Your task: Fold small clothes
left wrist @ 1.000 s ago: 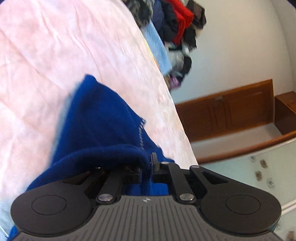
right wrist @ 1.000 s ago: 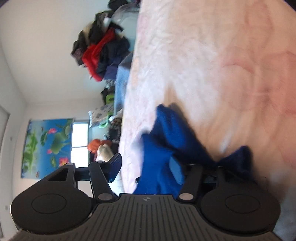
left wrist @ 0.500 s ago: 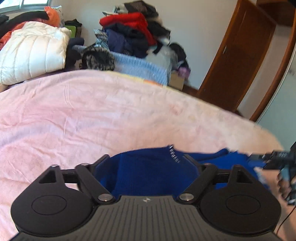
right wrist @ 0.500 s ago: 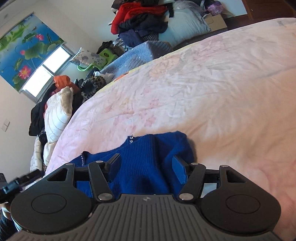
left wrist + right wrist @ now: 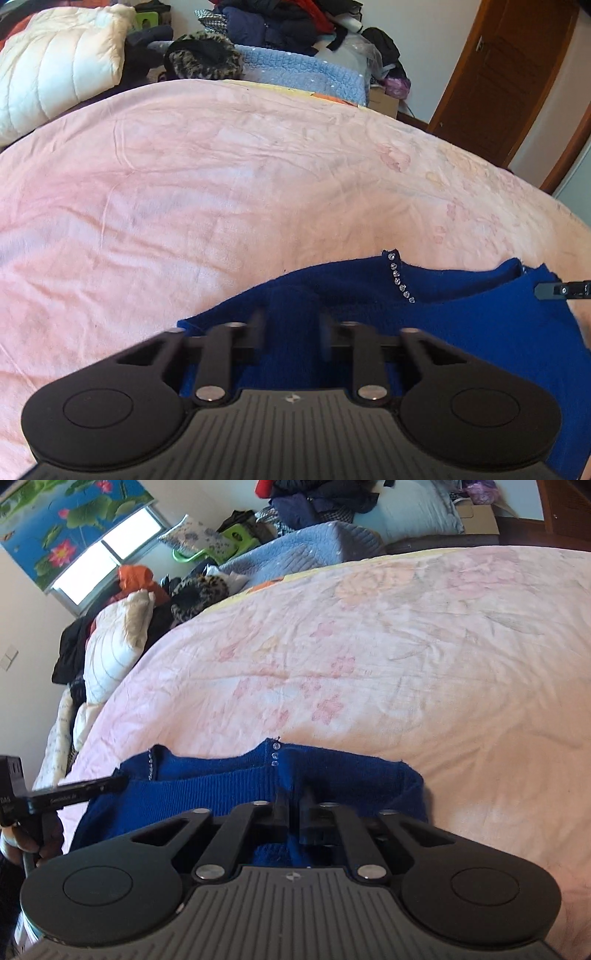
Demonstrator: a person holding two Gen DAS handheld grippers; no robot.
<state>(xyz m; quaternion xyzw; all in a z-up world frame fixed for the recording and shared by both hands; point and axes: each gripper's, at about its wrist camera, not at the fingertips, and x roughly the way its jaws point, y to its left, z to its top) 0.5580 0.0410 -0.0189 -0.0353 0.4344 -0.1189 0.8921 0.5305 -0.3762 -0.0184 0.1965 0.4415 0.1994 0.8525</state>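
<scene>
A small blue knit sweater [image 5: 461, 317] with a row of rhinestones lies on the pink bedsheet [image 5: 221, 192] near its front edge. My left gripper [image 5: 291, 332] sits over the sweater's left part, jaws partly closed with a fold of blue knit between them and a gap still showing. My right gripper [image 5: 293, 814] is shut on the sweater [image 5: 221, 775] near its right shoulder. The right gripper's finger tip shows at the right edge of the left wrist view [image 5: 561, 290]. The left gripper shows at the left of the right wrist view [image 5: 74, 786].
A white puffy jacket [image 5: 55, 62], a light blue blanket [image 5: 306, 74] and a heap of dark and red clothes [image 5: 288, 18] lie beyond the bed's far edge. A brown wooden door [image 5: 509, 74] stands at the right. A window [image 5: 99, 557] is at the left.
Both grippers swung level and settled on the sweater, which now lies spread on the sheet. Their jaws, wide open half a second ago, have closed in; the right is now shut on the knit.
</scene>
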